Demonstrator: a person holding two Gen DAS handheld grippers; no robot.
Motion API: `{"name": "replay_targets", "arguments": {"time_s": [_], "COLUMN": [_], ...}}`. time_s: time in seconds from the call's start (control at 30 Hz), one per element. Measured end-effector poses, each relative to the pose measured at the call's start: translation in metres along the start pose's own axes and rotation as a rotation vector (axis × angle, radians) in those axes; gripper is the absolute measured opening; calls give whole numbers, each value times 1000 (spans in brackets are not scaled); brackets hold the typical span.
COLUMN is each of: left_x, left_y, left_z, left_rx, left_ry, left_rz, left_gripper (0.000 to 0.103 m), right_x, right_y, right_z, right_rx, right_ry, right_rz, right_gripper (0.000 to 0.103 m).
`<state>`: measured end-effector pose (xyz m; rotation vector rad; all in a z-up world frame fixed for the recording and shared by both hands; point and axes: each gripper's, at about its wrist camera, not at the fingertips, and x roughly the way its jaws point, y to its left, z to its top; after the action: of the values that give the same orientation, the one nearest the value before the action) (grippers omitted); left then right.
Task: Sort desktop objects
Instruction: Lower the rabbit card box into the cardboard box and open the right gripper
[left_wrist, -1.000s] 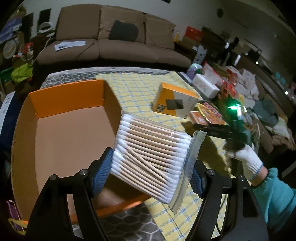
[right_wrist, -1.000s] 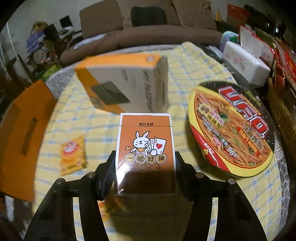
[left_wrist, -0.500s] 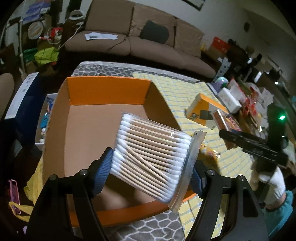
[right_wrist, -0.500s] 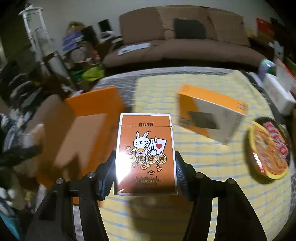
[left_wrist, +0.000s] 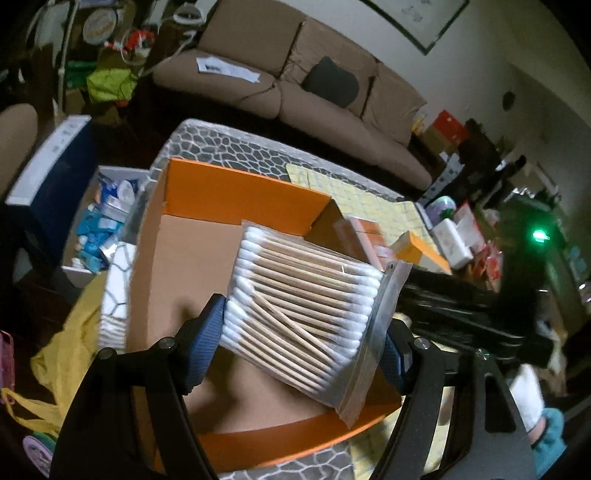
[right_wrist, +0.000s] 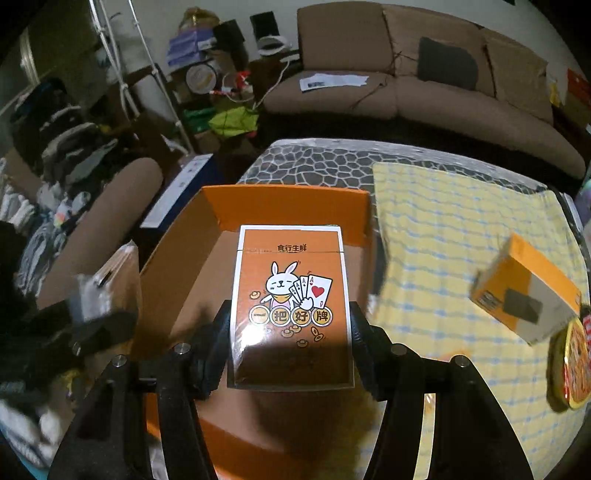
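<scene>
Over the open orange cardboard box (left_wrist: 236, 192) hangs the left claw (left_wrist: 303, 325), its blue-padded fingers (left_wrist: 207, 332) pressed against both ends of a clear zip bag of cotton swabs (left_wrist: 303, 291); the bag sits tilted between them, its sealed strip toward the right finger, and the box's bare brown floor shows below it; the box stands at the near left end of the bench (left_wrist: 229, 144), whose top carries a grey stone-pattern cover and, further right, a yellow checked cloth (right_wrist: 454, 236); from the right wrist view, the right claw (right_wrist: 290, 332) is clamped on an orange pack of playing cards (right_wrist: 291, 295) printed with a white rabbit holding aces, gripped by its two long sides and held upright above the same box; on the cloth to the right lie a small orange and grey carton (right_wrist: 528, 295), tilted and blurred, and at the frame edge a round instant noodle bowl (right_wrist: 572, 365); the left wrist view also shows the right gripper's dark body with a green light (left_wrist: 539, 235) and a white-gloved hand (left_wrist: 528, 398) with a teal sleeve behind it; beyond the bench stands a brown sofa (right_wrist: 424, 74) with a dark cushion and a sheet of paper on its seat; cluttered bags and boxes crowd the floor at left.
</scene>
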<state>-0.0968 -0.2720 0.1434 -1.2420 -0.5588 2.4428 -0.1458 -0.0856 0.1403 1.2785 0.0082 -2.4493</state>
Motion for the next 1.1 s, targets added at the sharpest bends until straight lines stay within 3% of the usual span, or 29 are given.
{"name": "replay_targets", "arguments": {"time_s": [0.33,0.6,1.1], "left_x": [3,0,4], "left_y": [29,63,63], "left_z": [24,25,25], "left_rx": [-59,-147,-144], "left_ry": [-23,-23,-8], "left_rz": [75,84,85], "left_gripper": [71,71,71], "right_x": [90,145,166], "right_y": [13,18,8], "right_z": [30,38,26], "right_rx": [94,80,101], "right_ry": [139,247,253], "right_rz": [-72,-223,-294], "right_gripper": [60,60,60]}}
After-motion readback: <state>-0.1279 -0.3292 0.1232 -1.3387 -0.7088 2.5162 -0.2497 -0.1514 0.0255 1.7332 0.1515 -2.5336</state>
